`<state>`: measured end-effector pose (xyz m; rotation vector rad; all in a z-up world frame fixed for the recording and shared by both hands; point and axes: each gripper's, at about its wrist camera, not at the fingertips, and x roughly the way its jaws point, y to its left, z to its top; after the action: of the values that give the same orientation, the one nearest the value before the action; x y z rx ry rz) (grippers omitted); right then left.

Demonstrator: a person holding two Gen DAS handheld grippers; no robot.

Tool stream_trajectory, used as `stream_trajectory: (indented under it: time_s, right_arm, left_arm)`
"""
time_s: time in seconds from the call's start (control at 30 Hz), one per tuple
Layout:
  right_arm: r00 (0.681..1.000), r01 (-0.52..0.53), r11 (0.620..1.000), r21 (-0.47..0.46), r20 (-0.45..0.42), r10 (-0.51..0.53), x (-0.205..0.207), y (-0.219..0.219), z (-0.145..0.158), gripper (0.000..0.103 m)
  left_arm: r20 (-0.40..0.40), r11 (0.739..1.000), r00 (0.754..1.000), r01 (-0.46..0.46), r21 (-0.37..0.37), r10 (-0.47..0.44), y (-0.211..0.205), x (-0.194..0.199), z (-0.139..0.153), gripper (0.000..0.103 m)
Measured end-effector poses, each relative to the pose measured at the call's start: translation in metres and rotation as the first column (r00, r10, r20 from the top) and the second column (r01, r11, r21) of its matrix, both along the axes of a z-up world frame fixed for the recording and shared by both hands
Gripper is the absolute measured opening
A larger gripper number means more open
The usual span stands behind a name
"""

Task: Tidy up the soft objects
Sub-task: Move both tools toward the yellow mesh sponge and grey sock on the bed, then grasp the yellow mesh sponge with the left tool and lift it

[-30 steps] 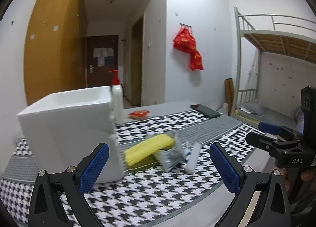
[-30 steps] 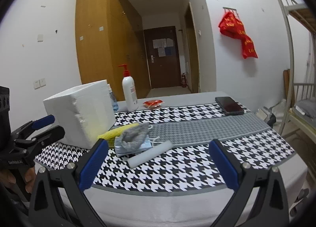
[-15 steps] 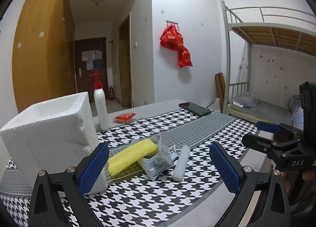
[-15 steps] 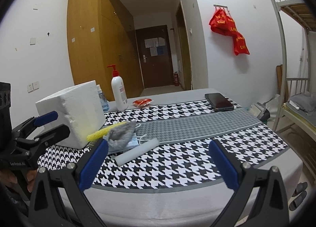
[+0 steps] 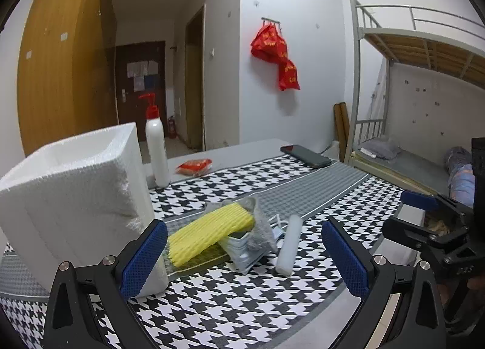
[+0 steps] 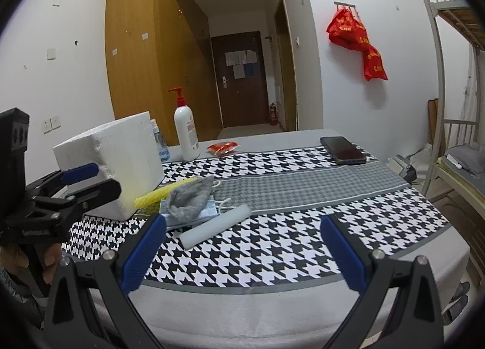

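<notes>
Left wrist view takes in one white foam box point(image 5: 72, 197) standing open-topped on the houndstooth cloth point(image 5: 242, 303). Just beside it lies the soft pile: one ribbed yellow foam net point(image 5: 209, 235) resting across one grey pouch point(image 5: 254, 227) and one pale blue face mask point(image 6: 209, 211), with one white foam roll point(image 5: 289, 246) alongside. Both the left gripper point(image 5: 242, 261) and the right gripper point(image 6: 241, 253) hover level above the cloth, fingers spread wide, holding nothing.

Far side of my table: white pump bottle point(image 5: 156, 149) centre-left, red packet point(image 5: 194, 166) beside it, dark phone point(image 5: 305, 156) right of centre. Red bags point(image 5: 275, 55) on the wall, bunk bed point(image 5: 424, 55) upper right.
</notes>
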<state>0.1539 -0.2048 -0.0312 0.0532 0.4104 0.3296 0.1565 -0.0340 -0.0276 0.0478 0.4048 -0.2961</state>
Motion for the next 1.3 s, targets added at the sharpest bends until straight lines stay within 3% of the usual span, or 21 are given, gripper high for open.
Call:
stream_trajectory:
  time_s: [0.47, 0.8, 0.9, 1.1, 1.3]
  right_arm:
    - [0.998, -0.04, 0.999, -0.021, -0.051, 0.039, 0.023, 0.014, -0.011, 0.103]
    - [0.995, -0.071, 0.997, -0.026, -0.076, 0.069, 0.036, 0.025, -0.015, 0.103]
    - [0.994, -0.074, 0.997, -0.027, -0.086, 0.071, 0.039, 0.026, -0.017, 0.103]
    - [0.992, -0.076, 0.997, -0.019, -0.099, 0.073, 0.042, 0.024, -0.019, 0.103]
    - [0.991, -0.082, 0.997, -0.01, -0.11, 0.081, 0.047, 0.024, -0.02, 0.103]
  left_arm:
    - [-0.071, 0.999, 0.997, -0.041, 0.014, 0.042, 0.016, 0.032, -0.011, 0.102]
    - [-0.096, 0.991, 0.987, -0.122, 0.05, 0.127, 0.032, 0.052, -0.014, 0.102]
    - [-0.142, 0.993, 0.986, -0.077, 0.094, 0.089, 0.025, 0.057, -0.022, 0.09]
    - [-0.191, 0.981, 0.976, -0.069, 0.184, 0.105, 0.017, 0.068, -0.038, 0.083]
    - [-0.251, 0.974, 0.963, -0.037, 0.222, 0.094, 0.013, 0.079, -0.046, 0.071]
